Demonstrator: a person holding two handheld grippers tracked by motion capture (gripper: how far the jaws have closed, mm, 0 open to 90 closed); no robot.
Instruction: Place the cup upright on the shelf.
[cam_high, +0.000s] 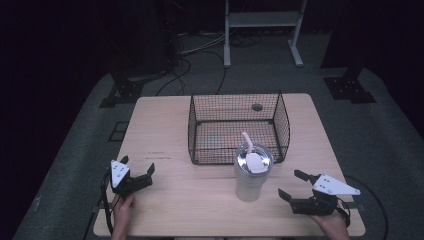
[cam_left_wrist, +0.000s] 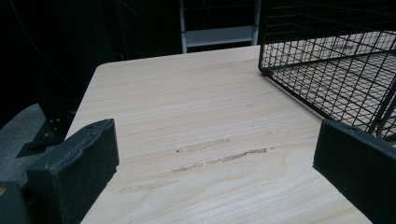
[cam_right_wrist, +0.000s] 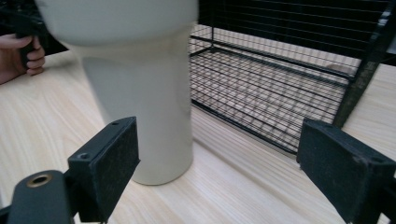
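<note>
A white tumbler (cam_high: 251, 175) with a clear lid and a white straw stands upright on the wooden table (cam_high: 165, 130), just in front of a black wire basket (cam_high: 238, 127). My right gripper (cam_high: 294, 184) rests open near the front right edge, its jaws pointing at the tumbler (cam_right_wrist: 144, 88) with a gap between them. At the front left my left gripper (cam_high: 137, 166) is open and holds nothing. In the left gripper view its jaws frame bare table (cam_left_wrist: 196, 121), with the basket (cam_left_wrist: 336, 70) ahead to the right.
The basket is empty and takes up the middle back of the table. A round hole (cam_high: 257, 107) shows in the tabletop behind it. Dark stands and cables lie on the floor beyond the table.
</note>
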